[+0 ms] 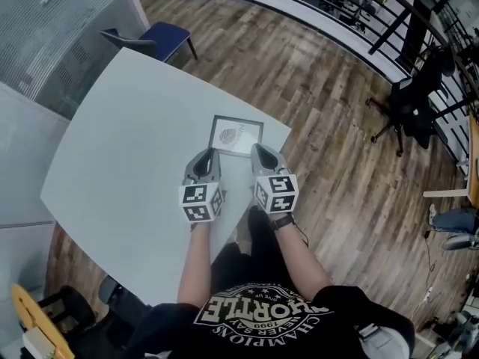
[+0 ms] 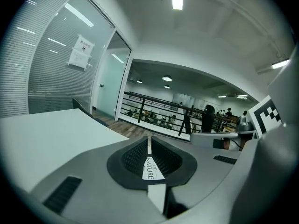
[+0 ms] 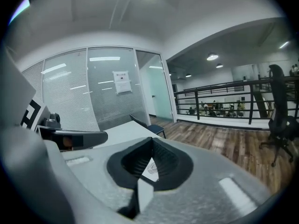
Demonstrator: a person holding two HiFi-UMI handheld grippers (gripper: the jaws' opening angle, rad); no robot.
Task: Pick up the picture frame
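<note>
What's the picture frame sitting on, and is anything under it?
The picture frame lies flat on the white table, close to its corner. Only tabletop shows around its edges. Whatever is directly beneath is covered by the frame itself.

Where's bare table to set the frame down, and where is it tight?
Free: the wide table left of the picture frame, up toward the blue chair, and the near stretch left of the left gripper. Crowded: the frame's corner, where the right gripper sits beside the left at its near edge and the table ends close by.
</note>
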